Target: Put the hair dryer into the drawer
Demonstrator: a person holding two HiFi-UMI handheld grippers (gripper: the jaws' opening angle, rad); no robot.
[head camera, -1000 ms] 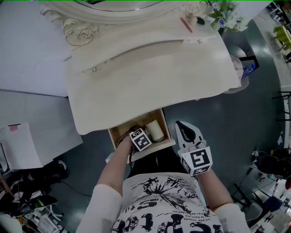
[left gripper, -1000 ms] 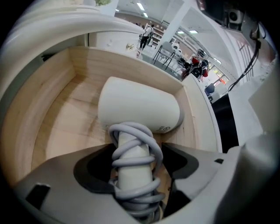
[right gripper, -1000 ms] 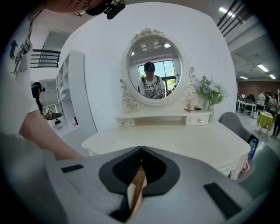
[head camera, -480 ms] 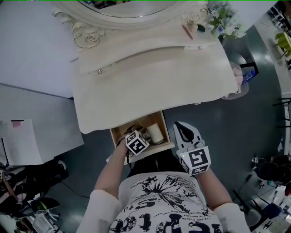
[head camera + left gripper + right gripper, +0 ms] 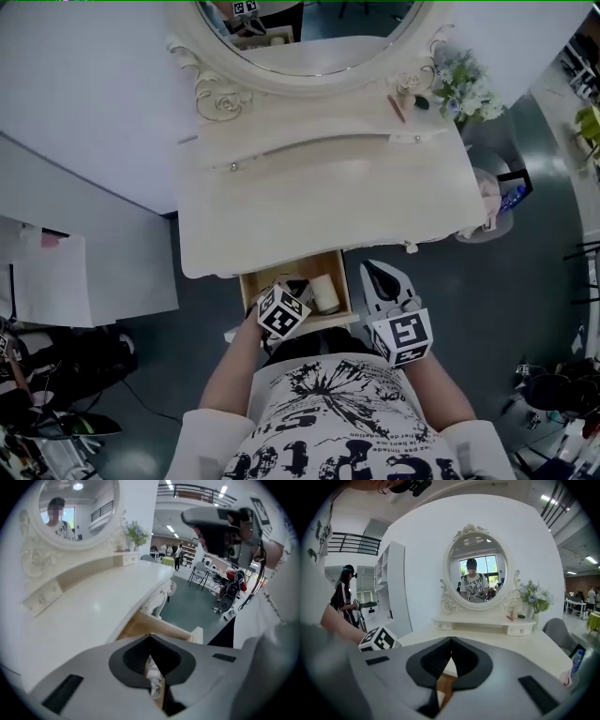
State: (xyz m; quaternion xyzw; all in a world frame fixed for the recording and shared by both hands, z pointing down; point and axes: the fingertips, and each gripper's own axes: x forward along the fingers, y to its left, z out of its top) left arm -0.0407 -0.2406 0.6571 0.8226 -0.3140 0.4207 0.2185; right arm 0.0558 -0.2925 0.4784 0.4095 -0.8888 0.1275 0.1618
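Observation:
The wooden drawer (image 5: pixel 251 285) stands pulled out under the white dressing table (image 5: pixel 328 197). Inside it lies a white cylinder (image 5: pixel 324 293) next to a dark shape (image 5: pixel 298 283) that looks like the hair dryer, mostly hidden under my left gripper. My left gripper (image 5: pixel 289 298) hangs over the drawer; its jaws have just been closing and now meet with nothing between them. In the left gripper view (image 5: pixel 150 635) the drawer's front (image 5: pixel 164 626) shows past the joined tips. My right gripper (image 5: pixel 382 275) is shut and empty, to the right of the drawer.
An oval mirror (image 5: pixel 309 37) and a small flower bunch (image 5: pixel 466 89) stand at the table's back. A round seat (image 5: pixel 487 202) with a pink thing sits at the table's right end. A white cabinet (image 5: pixel 84 272) is at the left, clutter on the floor at bottom left.
My left gripper has risen out of the drawer and its jaws have gone from open to shut, empty. The right gripper has lifted a little. The head view has tipped up toward the mirror.

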